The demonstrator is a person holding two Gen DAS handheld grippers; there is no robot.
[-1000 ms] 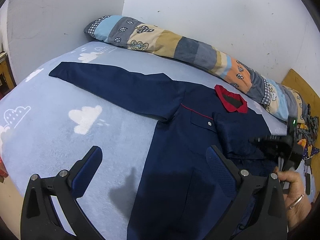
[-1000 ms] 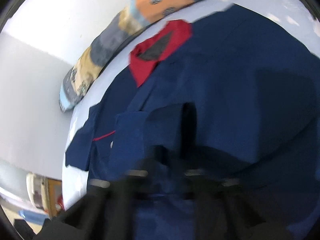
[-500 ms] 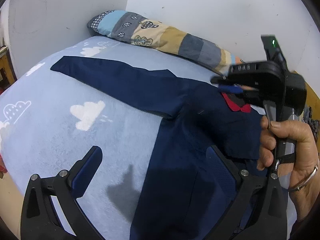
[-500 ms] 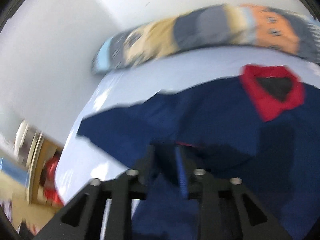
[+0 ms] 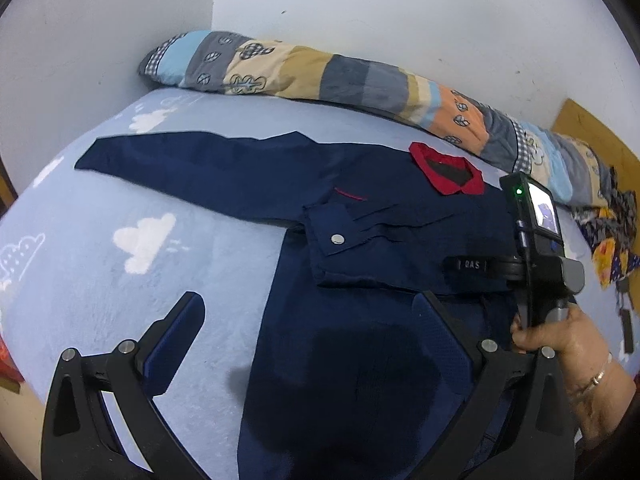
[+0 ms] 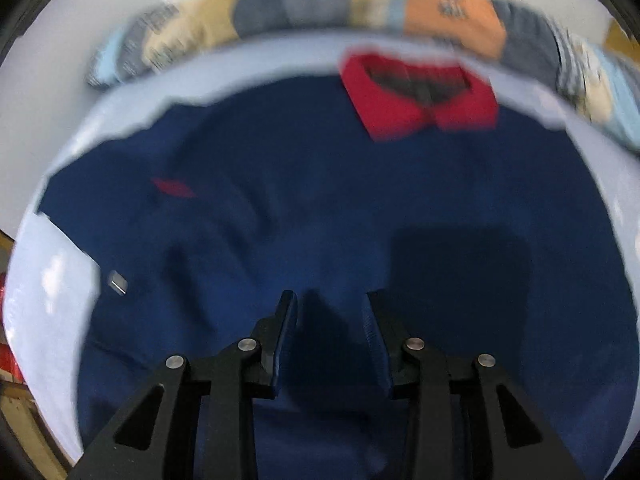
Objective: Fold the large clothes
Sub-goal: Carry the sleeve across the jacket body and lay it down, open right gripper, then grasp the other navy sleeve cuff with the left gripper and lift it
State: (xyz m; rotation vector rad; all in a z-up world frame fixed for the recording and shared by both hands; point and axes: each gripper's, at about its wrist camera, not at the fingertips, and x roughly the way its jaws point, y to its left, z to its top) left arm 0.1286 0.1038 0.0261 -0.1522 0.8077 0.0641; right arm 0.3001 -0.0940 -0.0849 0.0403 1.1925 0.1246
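My navy jacket (image 5: 360,240) lies flat on the bed (image 5: 100,280), its red collar (image 5: 444,172) toward the patchwork bolster (image 5: 320,76), one sleeve folded across its chest. My left hand-held gripper (image 5: 308,332) hangs spread above its hem. My right hand-held gripper (image 6: 330,312) is opening over its chest, nothing between its jaws.
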